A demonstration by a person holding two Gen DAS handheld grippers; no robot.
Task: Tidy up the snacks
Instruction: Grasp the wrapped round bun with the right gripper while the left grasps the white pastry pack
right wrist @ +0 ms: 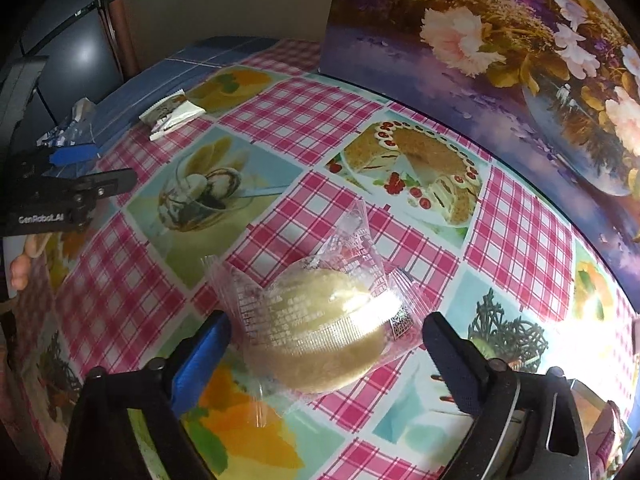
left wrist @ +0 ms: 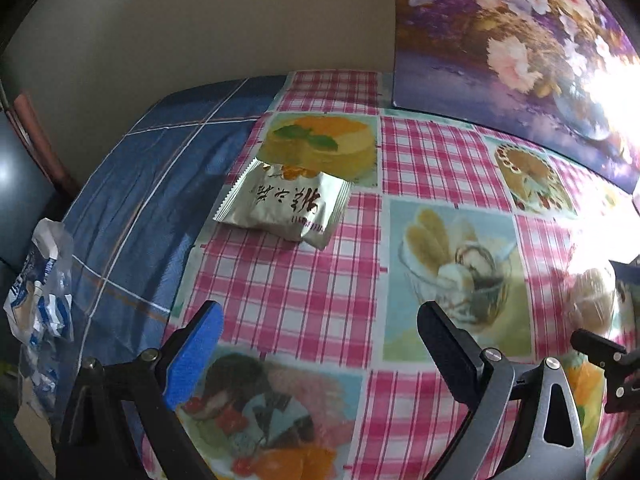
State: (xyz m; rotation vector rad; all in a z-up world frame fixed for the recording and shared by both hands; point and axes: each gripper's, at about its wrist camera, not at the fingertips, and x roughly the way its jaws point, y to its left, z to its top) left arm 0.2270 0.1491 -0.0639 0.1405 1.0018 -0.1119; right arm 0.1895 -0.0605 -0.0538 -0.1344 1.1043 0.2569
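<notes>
Right wrist view: right gripper (right wrist: 326,344), jaws wide, straddles the wrapped cake (right wrist: 320,328) for grasping; left gripper (left wrist: 320,332) spread, empty.

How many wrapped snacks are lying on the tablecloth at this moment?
2. A silver packet lies at the far left by the blue cloth; a clear-wrapped round cake sits between the open right gripper fingers. Others may lie outside the frame.
</notes>
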